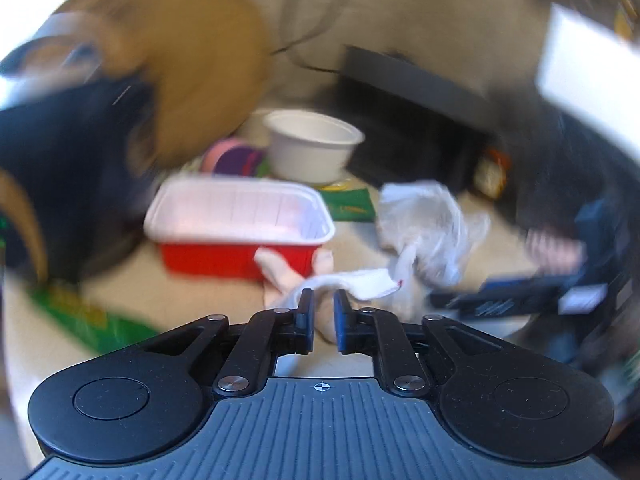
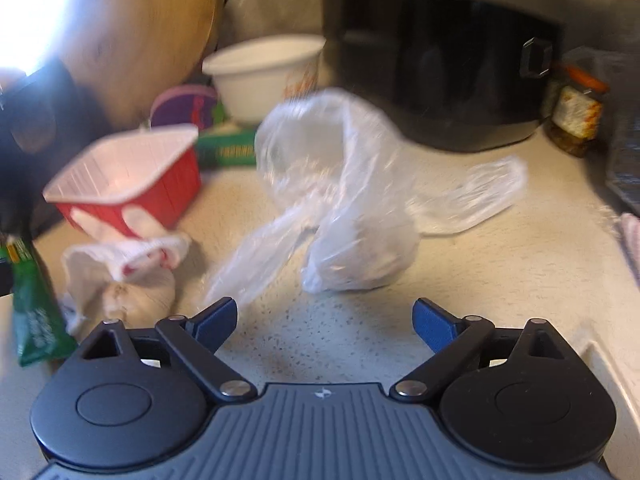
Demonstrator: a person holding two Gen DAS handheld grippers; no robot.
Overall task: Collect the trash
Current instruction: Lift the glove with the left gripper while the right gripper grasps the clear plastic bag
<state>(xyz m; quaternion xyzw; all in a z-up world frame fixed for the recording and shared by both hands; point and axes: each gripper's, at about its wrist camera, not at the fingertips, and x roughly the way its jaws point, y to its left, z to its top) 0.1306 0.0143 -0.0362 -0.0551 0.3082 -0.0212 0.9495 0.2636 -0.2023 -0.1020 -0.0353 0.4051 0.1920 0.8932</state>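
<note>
My left gripper [image 1: 322, 308] hangs low over a garlic bulb in a white net [image 1: 348, 280], its jaws a narrow slit apart with nothing pinched; the net's edge drapes by the left fingertip. The right wrist view shows the same netted garlic [image 2: 136, 288] on the counter at lower left. A crumpled clear plastic bag [image 2: 340, 184] lies straight ahead of my right gripper [image 2: 324, 316], which stands wide open and empty just short of the bag's loose handle. The bag [image 1: 424, 224] also shows in the left wrist view. A red tray with a white inside [image 1: 240, 216] [image 2: 128, 176] stands behind the garlic.
A white bowl [image 2: 264, 76], a purple lid [image 2: 184, 104] and a green box [image 2: 226, 148] sit at the back. A black appliance [image 2: 440, 72] and a jar [image 2: 576, 116] stand at back right. A green packet [image 2: 36, 312] lies at the left edge. A round wooden board [image 2: 140, 20] leans behind.
</note>
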